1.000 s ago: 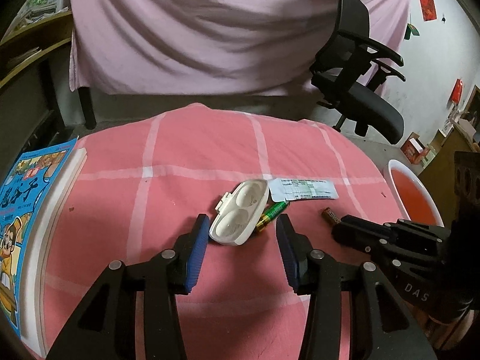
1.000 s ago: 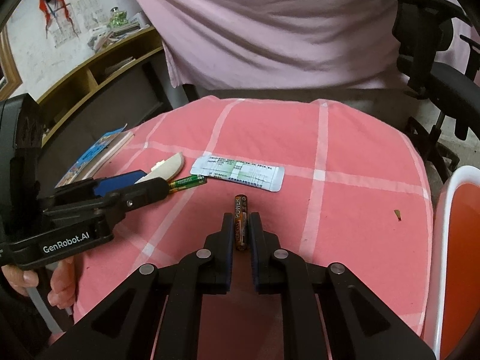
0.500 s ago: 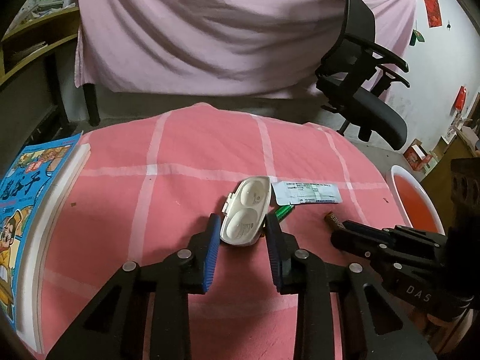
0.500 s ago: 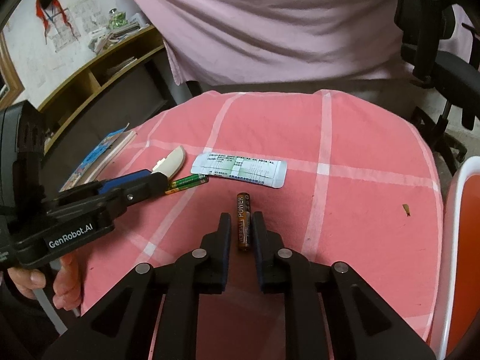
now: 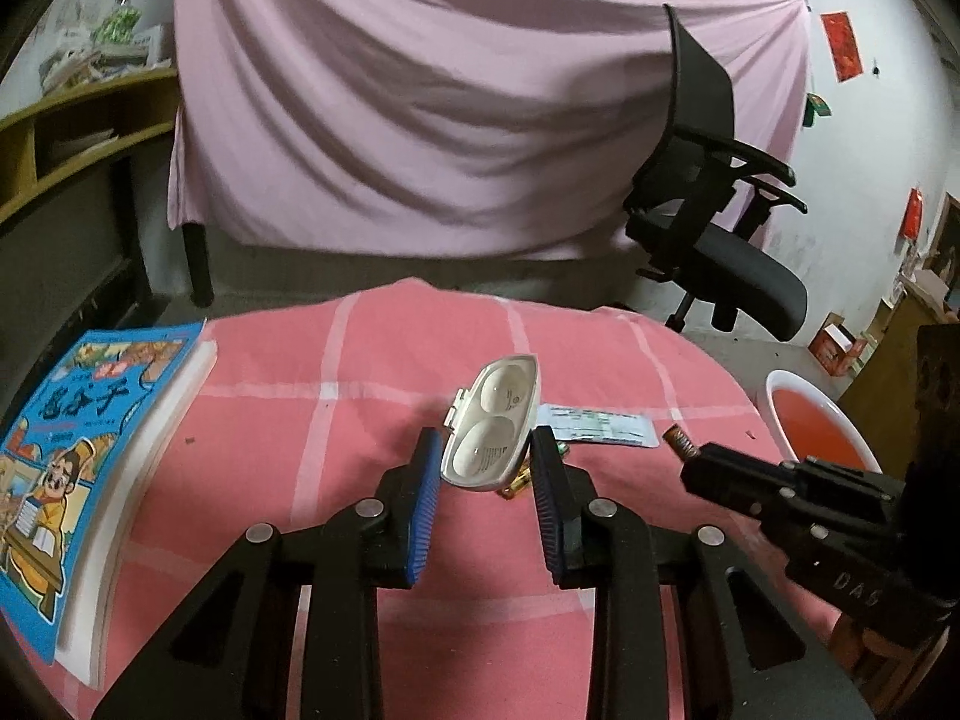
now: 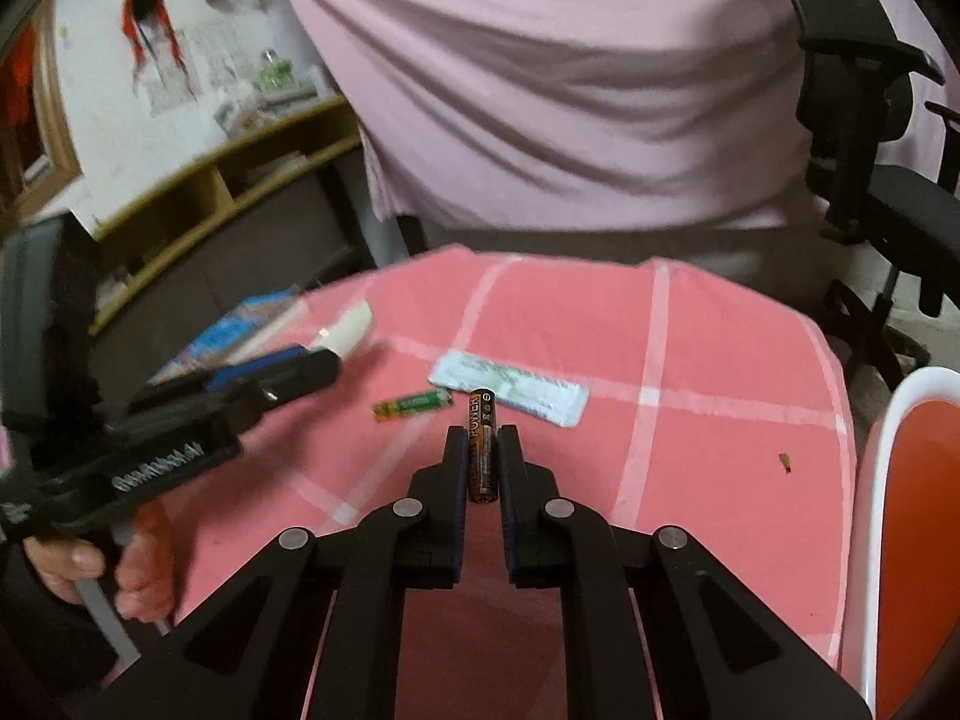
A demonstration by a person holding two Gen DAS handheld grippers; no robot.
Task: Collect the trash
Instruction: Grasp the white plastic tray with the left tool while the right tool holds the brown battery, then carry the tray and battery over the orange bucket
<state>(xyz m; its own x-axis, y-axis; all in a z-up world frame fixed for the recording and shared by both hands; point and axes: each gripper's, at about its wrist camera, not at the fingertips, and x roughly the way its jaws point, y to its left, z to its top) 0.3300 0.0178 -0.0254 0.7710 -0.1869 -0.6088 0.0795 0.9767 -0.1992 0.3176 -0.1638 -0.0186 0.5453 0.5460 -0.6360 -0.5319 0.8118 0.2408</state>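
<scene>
Operator: Both tools have risen since the earlier frames. Status?

Technician: Left gripper (image 5: 486,468) is clamped on the white plastic case (image 5: 491,423), now tilted up off the cloth. Right gripper (image 6: 482,456) is closed on the brown battery (image 6: 482,447).

Operator: Handling?

Technician: Case: light, stiff, probably slick; grip across its lower lobe. Battery: dense, rolls; grip mid-body. Green battery (image 6: 411,405) and foil sachet (image 6: 509,394) remain on the soft pink checked tablecloth (image 6: 690,438). Orange-lined bin (image 6: 912,516) stands right; office chair (image 5: 714,228) beyond.

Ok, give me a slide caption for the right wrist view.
Right gripper shut on a black battery above the pink checked cloth, green battery and paper slip beyond.
</scene>
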